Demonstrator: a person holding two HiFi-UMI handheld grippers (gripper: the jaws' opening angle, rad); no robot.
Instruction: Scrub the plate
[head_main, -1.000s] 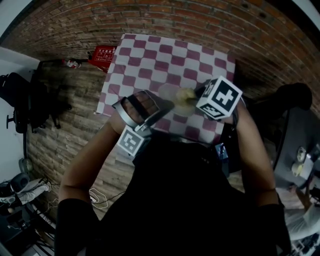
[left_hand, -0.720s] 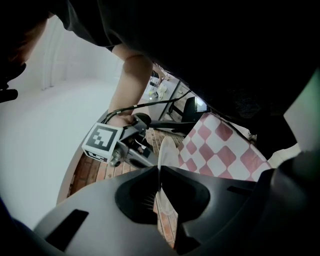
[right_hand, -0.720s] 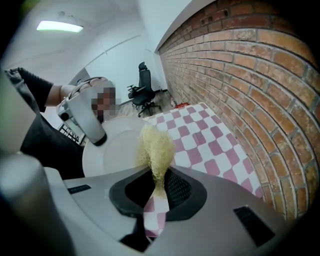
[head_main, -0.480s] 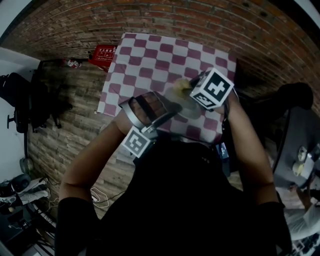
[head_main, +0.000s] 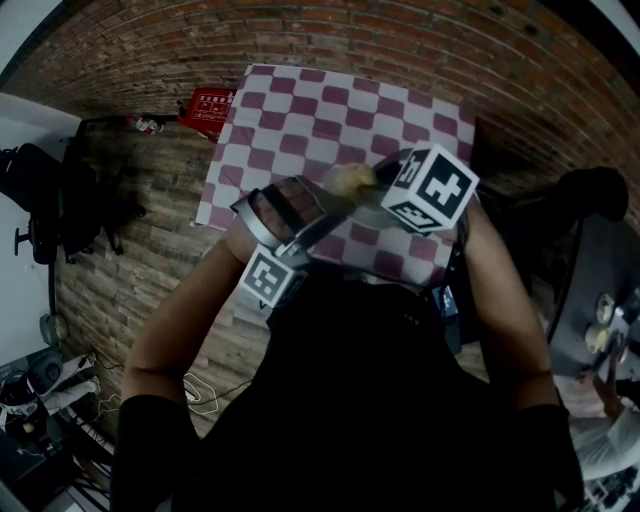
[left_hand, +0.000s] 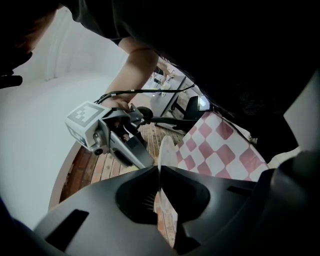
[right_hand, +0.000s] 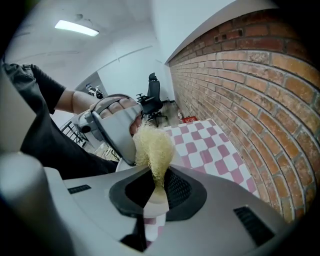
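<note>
Pinching the rim of the plate (left_hand: 167, 149), left gripper (left_hand: 159, 174), jaws nearly together; right gripper (right_hand: 157, 183) clamped on a yellow scrubber (right_hand: 152, 144).

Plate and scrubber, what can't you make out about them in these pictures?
- Face of the plate: the left gripper view shows it edge-on only, so dirt cannot be judged.
- The plate in the head view: partly covered by a marker cube, and dim.
- Where the scrubber meets the plate: in the right gripper view the right claw hides it.
</note>
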